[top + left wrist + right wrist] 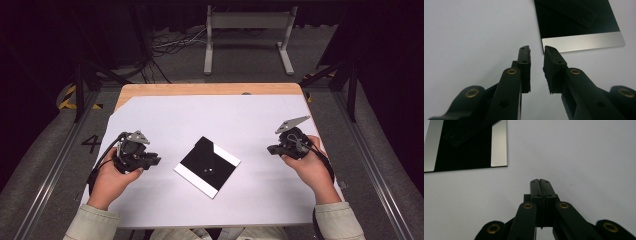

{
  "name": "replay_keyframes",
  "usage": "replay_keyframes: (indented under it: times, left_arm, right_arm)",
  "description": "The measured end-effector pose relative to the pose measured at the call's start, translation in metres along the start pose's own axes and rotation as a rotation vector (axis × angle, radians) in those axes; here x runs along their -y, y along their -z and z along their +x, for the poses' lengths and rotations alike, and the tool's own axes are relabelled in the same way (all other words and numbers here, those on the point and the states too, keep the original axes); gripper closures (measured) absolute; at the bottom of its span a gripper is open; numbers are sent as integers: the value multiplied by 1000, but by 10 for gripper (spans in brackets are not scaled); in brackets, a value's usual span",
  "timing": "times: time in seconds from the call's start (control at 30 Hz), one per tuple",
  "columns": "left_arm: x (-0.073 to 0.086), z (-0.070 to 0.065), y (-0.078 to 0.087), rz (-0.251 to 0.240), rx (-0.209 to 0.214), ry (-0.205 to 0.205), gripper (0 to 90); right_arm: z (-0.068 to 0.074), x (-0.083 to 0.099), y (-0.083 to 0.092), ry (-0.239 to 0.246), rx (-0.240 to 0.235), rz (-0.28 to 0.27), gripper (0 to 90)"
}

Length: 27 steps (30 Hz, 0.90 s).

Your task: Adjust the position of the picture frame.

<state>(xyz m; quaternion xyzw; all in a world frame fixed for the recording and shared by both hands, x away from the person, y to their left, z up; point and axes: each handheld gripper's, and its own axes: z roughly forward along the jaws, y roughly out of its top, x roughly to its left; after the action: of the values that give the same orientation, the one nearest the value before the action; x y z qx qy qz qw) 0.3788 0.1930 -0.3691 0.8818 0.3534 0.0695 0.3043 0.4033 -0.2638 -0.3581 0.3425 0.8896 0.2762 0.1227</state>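
In the high view, a wooden tabletop (150,90) carries a large smooth white sheet (165,120) that covers most of it. A flat square panel (207,166), matte black with pale silvery strips along two opposite edges, lies turned like a diamond near the middle of the sheet. The left tool (154,161) rests on the sheet to the panel's left, held in the person's left hand (111,180); the right tool (271,149) sits well to the panel's right in the right hand (312,167), with a grey three-cornered plate (292,123) on top. Both point inward toward the panel, and neither touches it. Beyond the tabletop stands a pale metal frame (247,35) on a grey floor.

In the left gripper view, the left tool (537,52) is released: a clear gap separates its two black jaws, whose inner pads look rough and rubbery. Nothing sits between them. The panel (576,25) lies just ahead and to the right, its brushed silvery strip nearest, with a thin black bar (574,11) bearing small holes lying on the dark part.

In the right gripper view, the right tool (540,180) is clenched, jaws pressed flat together on nothing, over the bare white sheet (579,157). The panel (466,147) lies apart at upper left.
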Motion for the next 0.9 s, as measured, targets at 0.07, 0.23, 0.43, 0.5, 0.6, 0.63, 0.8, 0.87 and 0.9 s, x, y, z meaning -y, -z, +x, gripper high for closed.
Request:
replay_keyframes:
  times: [0.07, 0.23, 0.43, 0.5, 0.6, 0.63, 0.8, 0.87, 0.9]
  left_arm:
    - [0, -3, -3, 14, 9, -11, 799]
    - [0, -5, -9, 38, 10, -24, 892]
    - [0, -8, -17, 59, 45, -21, 900]
    - [0, -10, -20, 69, 55, -32, 900]
    - [0, -13, -23, 89, 62, -53, 900]
    - [0, -14, -24, 98, 64, -60, 900]
    - [0, -18, -30, 118, 71, -73, 900]
    - [0, -19, -31, 118, 63, -73, 900]
    - [0, -19, -33, 116, 65, -78, 900]
  right_arm:
    - [1, -4, -10, 7, -19, 0, 900]
    - [1, -10, -25, 15, -41, 17, 900]
    - [4, -22, -35, 19, -68, 16, 900]
    - [4, -25, -36, 20, -74, 14, 900]
    - [5, -31, -39, 27, -84, 13, 900]
    - [6, -32, -41, 25, -87, 17, 900]
    - [8, -37, -49, 29, -93, 23, 900]
    - [8, -38, -52, 33, -93, 20, 900]
    - [9, -38, -53, 32, -95, 18, 900]
